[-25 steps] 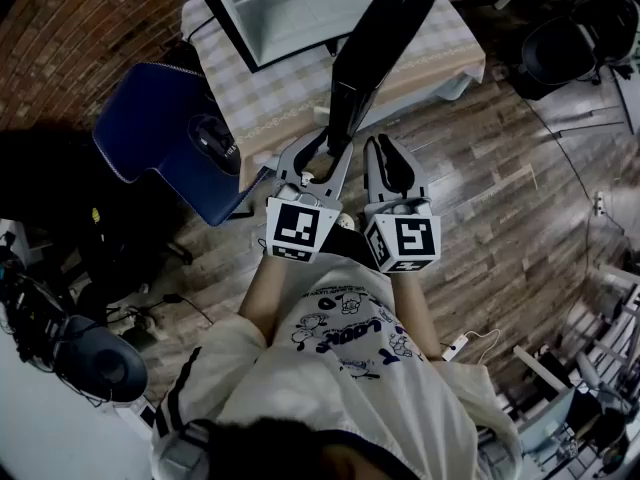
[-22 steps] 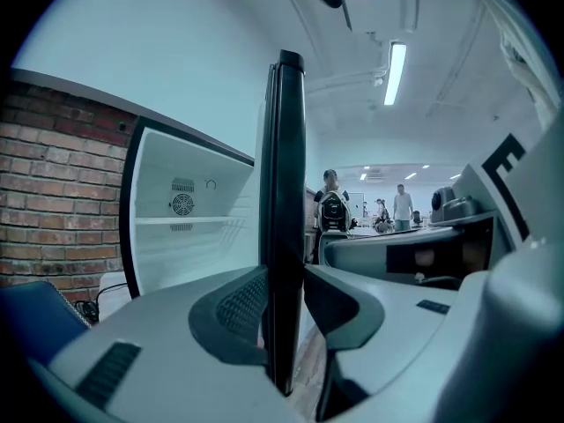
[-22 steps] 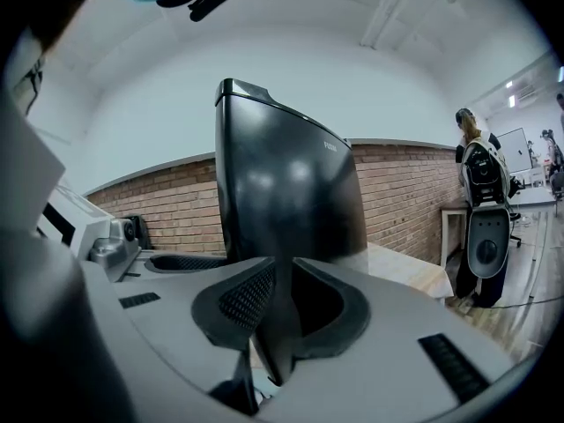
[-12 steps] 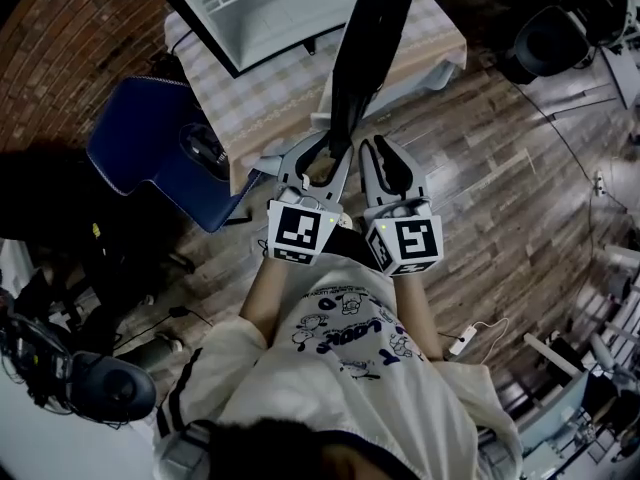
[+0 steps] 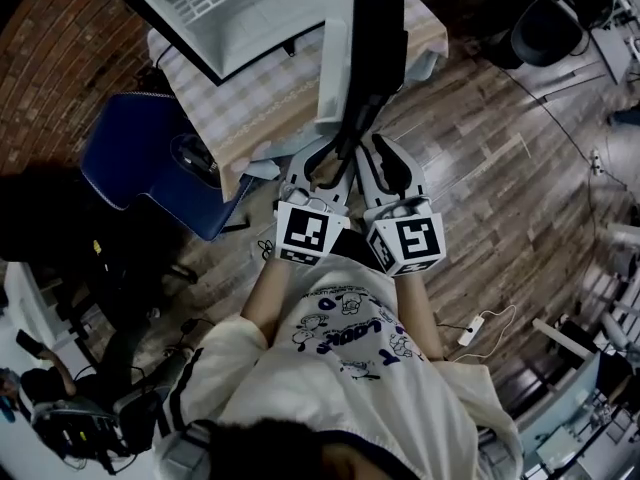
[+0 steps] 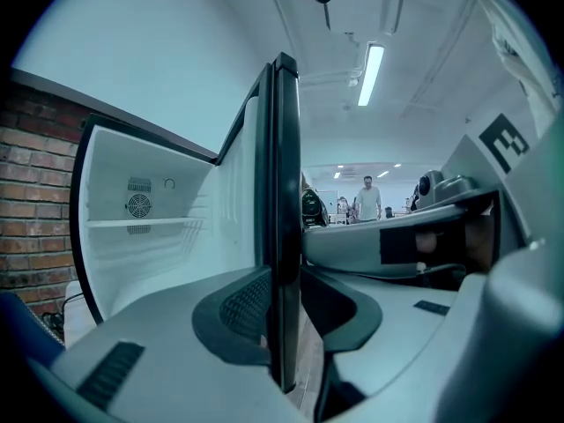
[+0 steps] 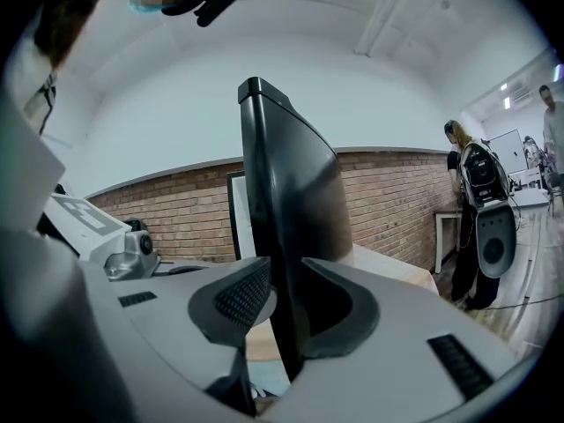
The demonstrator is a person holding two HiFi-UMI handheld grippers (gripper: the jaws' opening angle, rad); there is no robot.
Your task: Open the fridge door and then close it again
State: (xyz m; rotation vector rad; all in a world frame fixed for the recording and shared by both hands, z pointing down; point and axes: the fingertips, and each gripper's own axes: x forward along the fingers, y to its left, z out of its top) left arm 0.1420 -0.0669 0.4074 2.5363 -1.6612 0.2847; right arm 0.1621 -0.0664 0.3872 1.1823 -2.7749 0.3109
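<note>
Held out side by side and nearly level, the left gripper [image 5: 330, 158] had its jaws closing on the fridge door [image 5: 375, 38] edge, while the right gripper [image 5: 385, 163], just beside it, clamped that same edge.

A table under a checked cloth [image 5: 250, 118] stood against the brick wall [image 5: 60, 38], and a blue chair [image 5: 130, 158] sat just beside it with a small dark object [image 5: 195, 158] on its seat, too dim to identify. The floor [image 5: 500, 198] was of worn wooden planks, and on it lay a white power strip [image 5: 470, 334] with its cable. A black office chair [image 5: 545, 28] stood well apart at the far right. A long ceiling light [image 6: 373, 64] was lit overhead. One bystander [image 6: 367, 201] stood far off, and another with a black backpack [image 7: 467, 210] stood by the brick wall.
</note>
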